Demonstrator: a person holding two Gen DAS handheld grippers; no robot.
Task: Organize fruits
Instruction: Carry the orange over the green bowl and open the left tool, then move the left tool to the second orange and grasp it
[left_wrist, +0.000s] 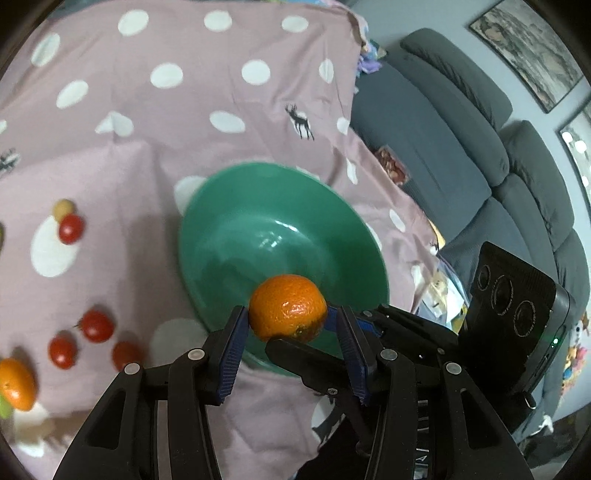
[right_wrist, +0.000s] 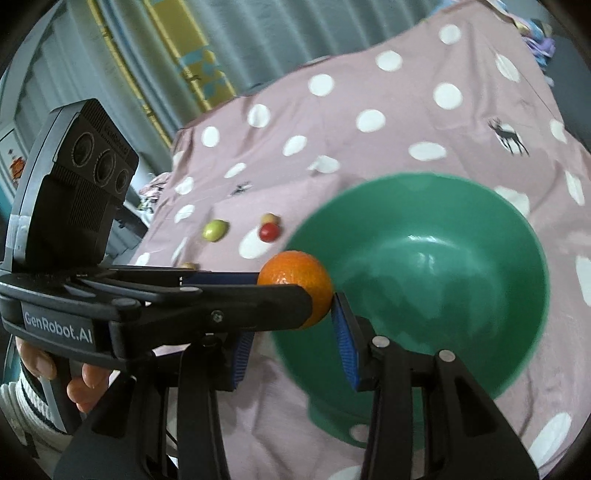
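A mandarin orange (left_wrist: 288, 308) (right_wrist: 295, 291) hangs above the near rim of a green bowl (left_wrist: 280, 229) (right_wrist: 443, 258). My left gripper (left_wrist: 288, 319) is shut on it, blue pads pressing its two sides. The right gripper (right_wrist: 295, 314) comes in crosswise and grips the same orange. One of its fingers (left_wrist: 295, 350) lies against the orange's underside, and its right pad (right_wrist: 341, 325) touches the fruit's edge. Its other pad is hidden behind the left gripper's finger (right_wrist: 240, 302). The bowl holds nothing.
On the pink dotted cloth (left_wrist: 221, 74) lie several cherry tomatoes (left_wrist: 96, 325), another orange (left_wrist: 14, 384), a green fruit (right_wrist: 214, 229) and a small yellowish one (left_wrist: 63, 207). A grey sofa (left_wrist: 461, 147) stands past the table's right edge. A hand (right_wrist: 85, 384) holds the left gripper.
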